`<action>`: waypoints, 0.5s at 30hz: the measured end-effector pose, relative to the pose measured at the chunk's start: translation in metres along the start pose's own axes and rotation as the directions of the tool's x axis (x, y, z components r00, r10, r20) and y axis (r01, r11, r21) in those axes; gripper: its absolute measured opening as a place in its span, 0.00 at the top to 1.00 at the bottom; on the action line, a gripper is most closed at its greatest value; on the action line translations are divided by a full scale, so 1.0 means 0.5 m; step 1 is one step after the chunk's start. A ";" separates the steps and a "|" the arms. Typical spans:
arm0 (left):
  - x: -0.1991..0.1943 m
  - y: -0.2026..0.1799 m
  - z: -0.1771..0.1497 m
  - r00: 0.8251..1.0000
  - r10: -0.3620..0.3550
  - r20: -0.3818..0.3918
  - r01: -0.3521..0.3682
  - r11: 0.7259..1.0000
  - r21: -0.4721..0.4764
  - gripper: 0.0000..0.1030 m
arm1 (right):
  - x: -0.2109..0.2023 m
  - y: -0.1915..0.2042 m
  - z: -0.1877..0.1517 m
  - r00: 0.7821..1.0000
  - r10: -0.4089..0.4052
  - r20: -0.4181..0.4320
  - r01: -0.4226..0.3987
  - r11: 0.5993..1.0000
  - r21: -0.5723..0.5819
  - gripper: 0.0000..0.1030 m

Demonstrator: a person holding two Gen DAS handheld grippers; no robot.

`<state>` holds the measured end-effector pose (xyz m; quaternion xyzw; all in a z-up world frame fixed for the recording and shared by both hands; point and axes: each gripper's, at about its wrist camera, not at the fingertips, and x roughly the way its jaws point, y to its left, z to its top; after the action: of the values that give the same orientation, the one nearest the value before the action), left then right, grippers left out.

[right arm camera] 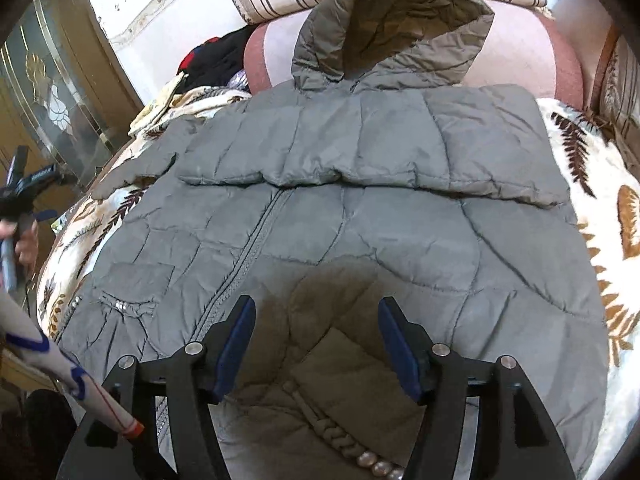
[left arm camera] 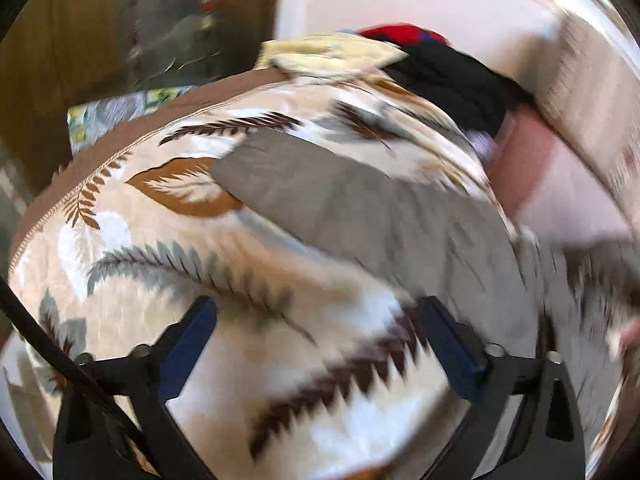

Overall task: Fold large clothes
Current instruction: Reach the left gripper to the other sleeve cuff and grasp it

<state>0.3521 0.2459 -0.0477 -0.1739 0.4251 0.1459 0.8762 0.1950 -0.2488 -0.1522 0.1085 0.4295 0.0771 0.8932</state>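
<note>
Right gripper [right arm camera: 316, 340] open above jacket [right arm camera: 340, 216], hood [right arm camera: 394, 28] away.

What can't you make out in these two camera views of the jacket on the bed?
- Left wrist view: motion blur smears the grey jacket and the dark clothes pile.
- Right wrist view: the jacket's hem is cut off by the bottom edge and hidden behind the right gripper.
- Right wrist view: the left gripper is small, at the frame's edge.
</note>
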 end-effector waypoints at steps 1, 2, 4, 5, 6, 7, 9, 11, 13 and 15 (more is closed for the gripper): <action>0.018 0.025 0.025 1.000 -0.001 0.001 0.001 1.000 -0.031 0.27 | 0.007 0.001 -0.001 1.000 0.005 -0.012 -0.005 1.000 0.000 0.34; 0.035 0.044 0.045 1.000 -0.001 -0.004 0.001 0.999 -0.055 0.30 | 0.011 0.000 -0.001 1.000 0.007 -0.018 -0.007 1.000 0.001 0.34; 0.076 0.090 0.081 1.000 -0.012 -0.017 0.011 0.993 -0.115 0.36 | 0.024 0.000 -0.001 0.999 0.012 -0.037 -0.012 1.000 0.002 0.34; 0.094 0.111 0.096 1.000 -0.018 -0.020 0.015 0.989 -0.148 0.36 | 0.027 0.001 -0.001 0.999 0.010 -0.040 -0.010 1.000 0.002 0.34; 0.120 0.139 0.112 0.999 -0.041 -0.024 0.035 0.980 -0.198 0.38 | 0.029 0.002 -0.002 0.999 0.008 -0.041 -0.008 1.000 0.001 0.34; 0.135 0.158 0.121 0.998 -0.055 -0.023 0.049 0.971 -0.235 0.44 | 0.031 0.002 -0.002 0.999 0.009 -0.043 -0.009 1.000 0.000 0.34; 0.170 0.202 0.137 0.995 -0.100 -0.014 0.090 0.941 -0.326 0.47 | 0.032 0.000 -0.003 0.999 0.012 -0.043 -0.012 1.000 0.003 0.34; 0.194 0.229 0.144 0.989 -0.149 -0.006 0.135 0.910 -0.392 0.50 | 0.037 -0.001 -0.004 0.999 0.013 -0.046 -0.012 1.000 0.009 0.34; 0.225 0.242 0.151 0.982 -0.190 0.000 0.172 0.887 -0.429 0.50 | 0.041 -0.001 -0.005 0.999 0.009 -0.048 -0.009 1.000 0.008 0.34; 0.254 0.242 0.158 0.977 -0.212 -0.002 0.189 0.879 -0.437 0.50 | 0.045 0.001 -0.006 0.999 0.003 -0.046 -0.003 1.000 0.001 0.34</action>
<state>0.4340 0.4018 -0.1250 -0.4115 0.3834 0.1411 0.8147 0.2066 -0.2427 -0.1707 0.1078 0.4500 0.0805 0.8829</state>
